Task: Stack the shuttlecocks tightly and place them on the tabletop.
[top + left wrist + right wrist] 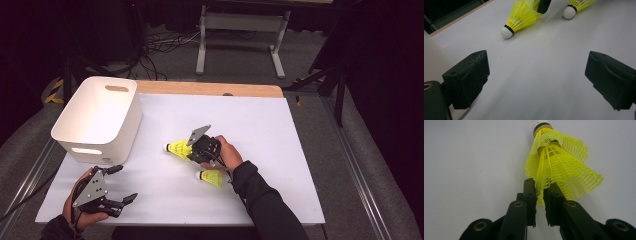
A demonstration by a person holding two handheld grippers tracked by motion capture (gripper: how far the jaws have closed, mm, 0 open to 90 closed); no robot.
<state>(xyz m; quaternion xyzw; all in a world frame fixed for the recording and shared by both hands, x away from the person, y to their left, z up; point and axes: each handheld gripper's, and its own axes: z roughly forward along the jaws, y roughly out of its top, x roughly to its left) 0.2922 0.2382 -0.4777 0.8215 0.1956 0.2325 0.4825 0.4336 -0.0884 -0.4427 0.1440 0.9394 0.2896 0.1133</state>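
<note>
Right gripper [539, 195] had its jaws nearly closed on the skirt edge of shuttlecock 1 [560, 167] lying on the table [280, 150], cork pointing away toward the white bin [100, 117]; left gripper [117, 185] idled wide open, farther off.

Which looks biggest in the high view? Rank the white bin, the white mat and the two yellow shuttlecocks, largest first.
1. white mat, covering most of the table.
2. white bin, at the mat's far left corner.
3. The two shuttlecocks: far shuttlecock and near shuttlecock look alike, so no ranking between them.
</note>
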